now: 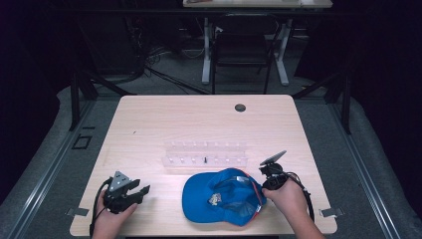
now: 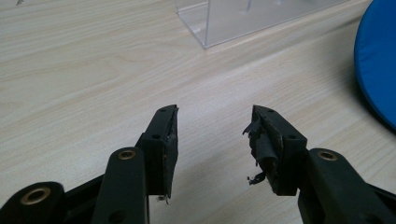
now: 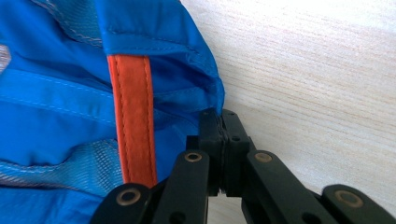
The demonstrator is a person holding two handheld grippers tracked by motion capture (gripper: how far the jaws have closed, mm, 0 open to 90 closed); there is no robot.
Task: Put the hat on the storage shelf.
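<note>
Where legible, unreadable cap [image 1: 224, 199] emblem.

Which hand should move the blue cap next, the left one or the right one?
Probably the right. The right hand-held gripper is shut on the edge of the blue cap. The left hand-held gripper is open over bare table, away from the cap.

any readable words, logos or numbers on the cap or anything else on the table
None can be read.
blue cap: a small patch inside the crown, too small and blurred to read.
clear plastic rack: no lettering to be seen.
left gripper, right gripper: plain black jaws, no markings.
</note>
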